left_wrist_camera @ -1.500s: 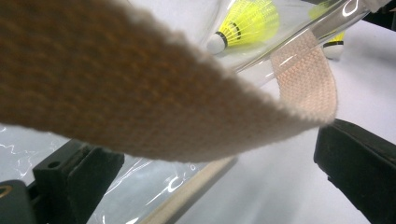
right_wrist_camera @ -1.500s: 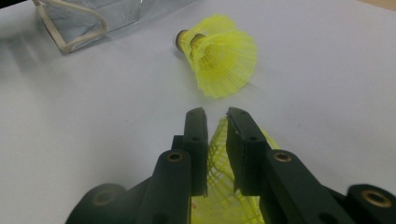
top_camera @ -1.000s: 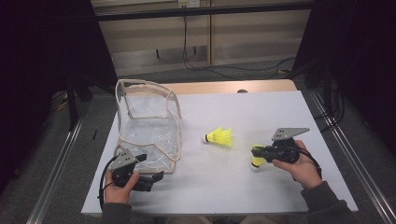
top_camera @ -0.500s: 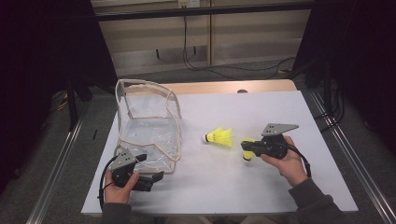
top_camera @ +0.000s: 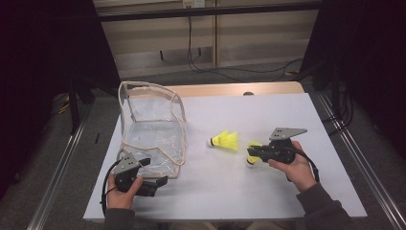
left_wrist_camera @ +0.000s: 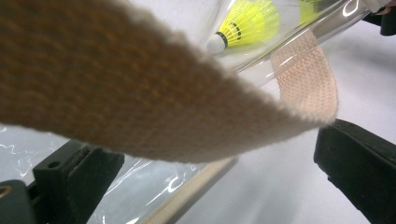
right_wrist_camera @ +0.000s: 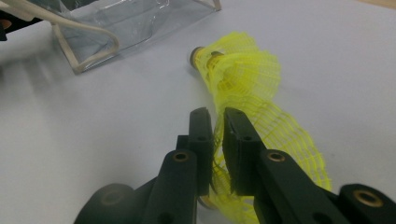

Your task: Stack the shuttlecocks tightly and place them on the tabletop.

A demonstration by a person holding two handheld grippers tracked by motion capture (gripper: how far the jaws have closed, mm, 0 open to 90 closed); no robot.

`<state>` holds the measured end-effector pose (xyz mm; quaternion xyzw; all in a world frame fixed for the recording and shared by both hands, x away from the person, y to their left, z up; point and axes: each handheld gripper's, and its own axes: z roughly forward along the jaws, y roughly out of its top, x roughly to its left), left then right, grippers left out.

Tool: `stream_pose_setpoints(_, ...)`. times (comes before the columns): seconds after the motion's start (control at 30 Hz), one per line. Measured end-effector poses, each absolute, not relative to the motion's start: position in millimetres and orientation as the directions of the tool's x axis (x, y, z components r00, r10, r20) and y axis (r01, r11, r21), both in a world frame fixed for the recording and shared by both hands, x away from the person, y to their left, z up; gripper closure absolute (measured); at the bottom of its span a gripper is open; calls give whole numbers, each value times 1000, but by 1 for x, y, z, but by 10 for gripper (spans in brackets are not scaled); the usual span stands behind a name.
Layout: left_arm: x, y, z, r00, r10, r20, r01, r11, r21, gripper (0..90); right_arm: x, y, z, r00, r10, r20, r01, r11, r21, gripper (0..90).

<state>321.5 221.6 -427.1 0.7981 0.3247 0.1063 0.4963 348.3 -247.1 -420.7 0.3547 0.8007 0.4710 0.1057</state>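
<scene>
Item: clear plastic pouch (top_camera: 153,129) with beige webbing trim, standing open on the white worktop (top_camera: 287,191). Taken as landmark for all entries below.

Item: left claw (top_camera: 160,181), at the near corner of the pouch. Unmoved over the last second. Its own view shows the jaws standing wide, with the pouch's webbing strap (left_wrist_camera: 154,93) hanging between them; neither pad presses on it that I can see. Judged to be steadying or waiting at the mouth of the pouch.

Item: right claw (top_camera: 250,154), well to the right of the pouch. A second ago it sat further out to the right; it has since travelled in toward the pouch, carrying its load. Jaws narrow, pinching the mesh skirt of a yellow shuttlecock (right_wrist_camera: 280,135). The jaws have just eased open a touch, yet the skirt is still clamped between the pads.

Item: second yellow shuttlecock (top_camera: 225,141), lying loose on the worktop between the pouch and the right claw, cork end toward the pouch. Position unchanged.

Note: the held shuttlecock is now near the loose one, and not yet at the pouch. Judged: transfer under way, neither shuttlecock bagged. The slackening grip on soft mesh could let the shuttlecock slip before it gets there.
</scene>
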Motion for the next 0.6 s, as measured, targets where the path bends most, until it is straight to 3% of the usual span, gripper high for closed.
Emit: stream_pose_setpoints(0.6, 321, 222, -427, 767, 623, -153, 412, -295, 862, 16, 333, -271, -422, -715, 684, 143, 491, 346, 799, 732)
